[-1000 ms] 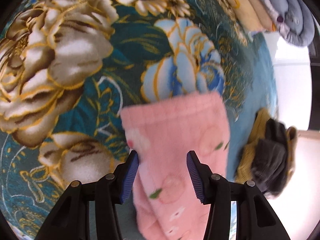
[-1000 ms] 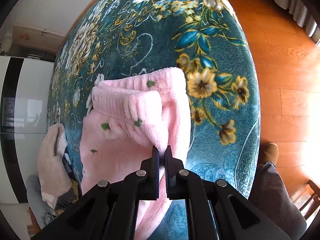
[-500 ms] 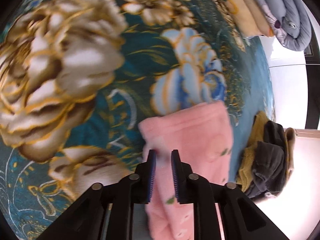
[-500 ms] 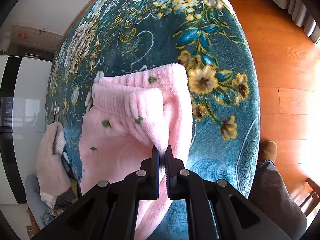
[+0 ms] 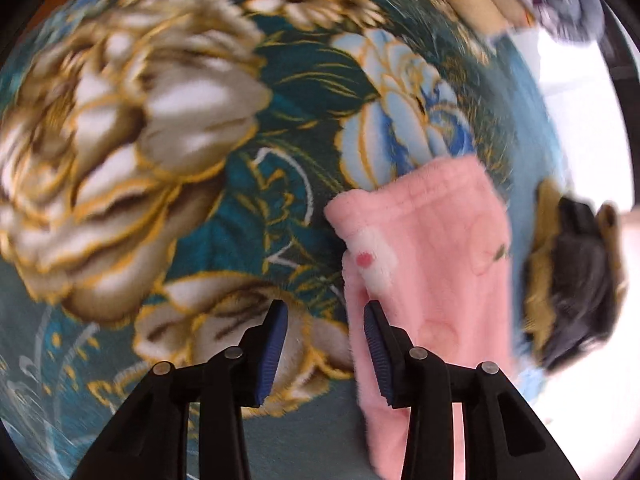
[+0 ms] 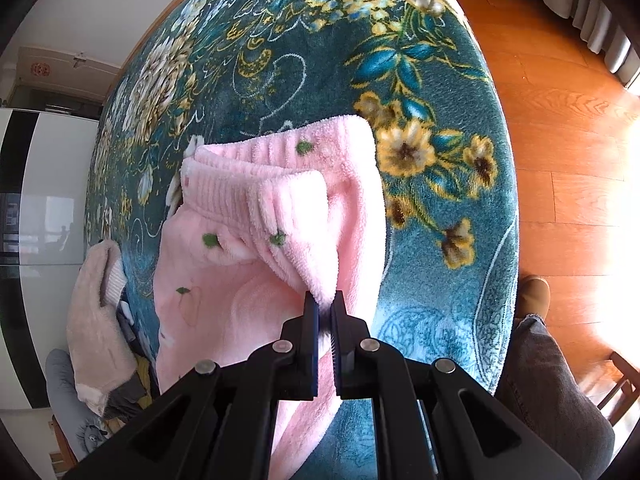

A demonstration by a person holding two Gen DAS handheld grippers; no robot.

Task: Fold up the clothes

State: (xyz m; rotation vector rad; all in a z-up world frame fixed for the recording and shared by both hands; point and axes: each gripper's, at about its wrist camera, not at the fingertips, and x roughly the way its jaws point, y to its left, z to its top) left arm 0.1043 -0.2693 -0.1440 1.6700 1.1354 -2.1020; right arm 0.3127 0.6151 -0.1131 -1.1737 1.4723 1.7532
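- Pink fleece trousers [image 6: 248, 248] lie on a teal flowered blanket [image 6: 440, 80], their ribbed waistband toward twelve o'clock in the right wrist view and the legs running down toward six o'clock.
- Right gripper [image 6: 325, 316] is clenched on a pinched fold of the waistband; the fold rises in a ridge from the fabric to the jaws, which stand nearly together with fleece squeezed between the pads.
- Left gripper [image 5: 325, 340] has its jaws parting, about halfway apart. Between them shows only the blanket; nothing is gripped.
- Its right-hand pad sits against the edge of the pink trousers [image 5: 432, 264], which lie from the centre out toward four o'clock in the left wrist view. Whether the pad truly presses the fabric cannot be told through the blur.
- A heap of dark and mustard clothes [image 5: 572, 280] lies at three o'clock in the left view, just beside the pink fabric.
- A pale pink garment [image 6: 96, 320] hangs at the blanket's edge at eight o'clock in the right view.
- No brand, label or readable writing shows; the trousers carry only small green leaf and peach motifs.
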